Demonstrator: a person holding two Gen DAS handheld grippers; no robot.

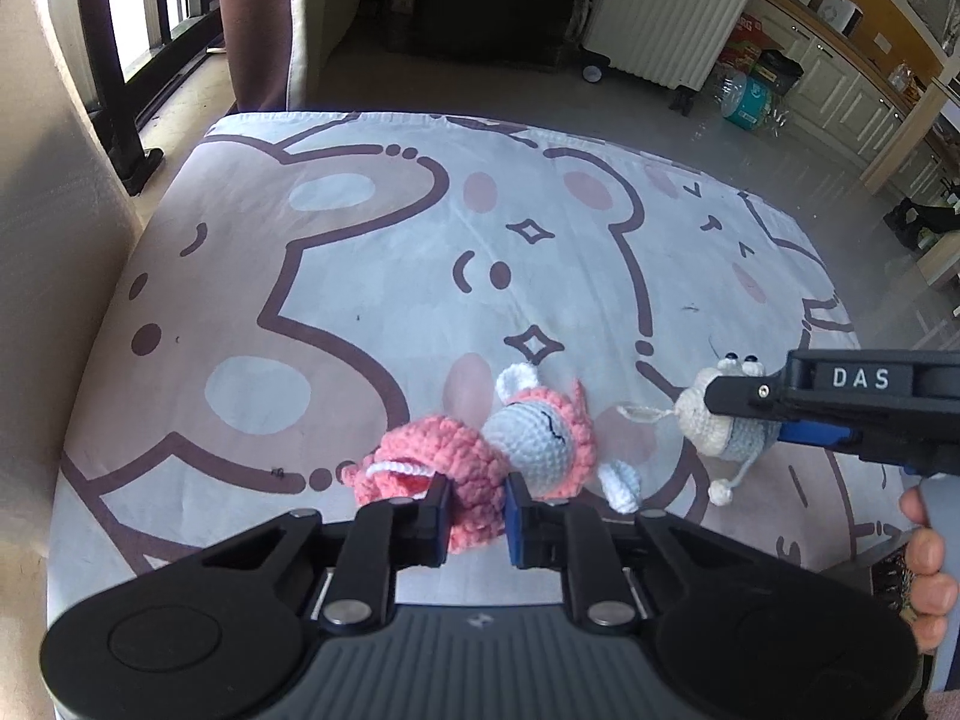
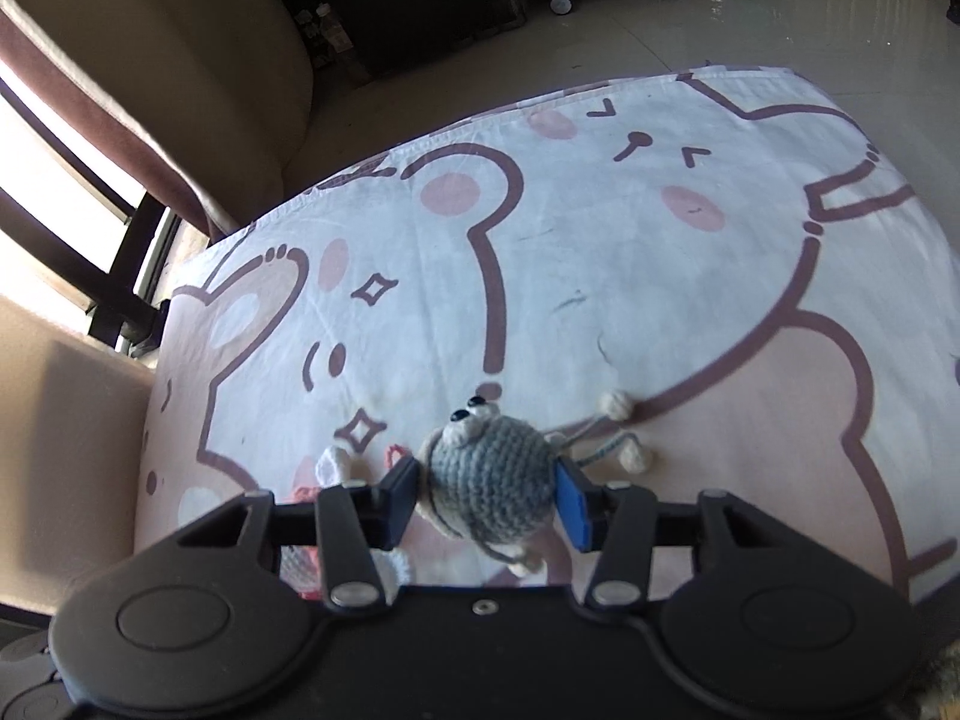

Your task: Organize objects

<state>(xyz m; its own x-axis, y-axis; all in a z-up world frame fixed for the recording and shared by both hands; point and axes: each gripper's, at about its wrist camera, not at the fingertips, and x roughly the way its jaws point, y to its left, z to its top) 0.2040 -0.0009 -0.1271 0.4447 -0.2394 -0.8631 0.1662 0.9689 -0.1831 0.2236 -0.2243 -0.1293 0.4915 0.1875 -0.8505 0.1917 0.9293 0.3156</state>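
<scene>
A pink crochet doll (image 1: 528,438) with a grey-white face lies on the bear-print cloth (image 1: 360,240). My left gripper (image 1: 478,501) is shut on the doll's pink body at its near end. To the right, a small grey and cream crochet toy (image 1: 699,414) with googly eyes is held just above the cloth, with my right gripper (image 1: 744,420) coming in from the right edge. In the right wrist view the right gripper (image 2: 486,495) is shut on the grey crochet toy (image 2: 492,474), both pads pressing its round sides and its cords trailing right. The pink doll (image 2: 330,465) peeks out at lower left.
The printed cloth (image 2: 630,252) covers a wide flat surface reaching far ahead. A person's hand (image 1: 927,564) grips the right tool. Beyond the far edge stand a white radiator (image 1: 666,6), a dark cabinet (image 1: 492,6) and a curtain (image 1: 258,18). A window lies to the left.
</scene>
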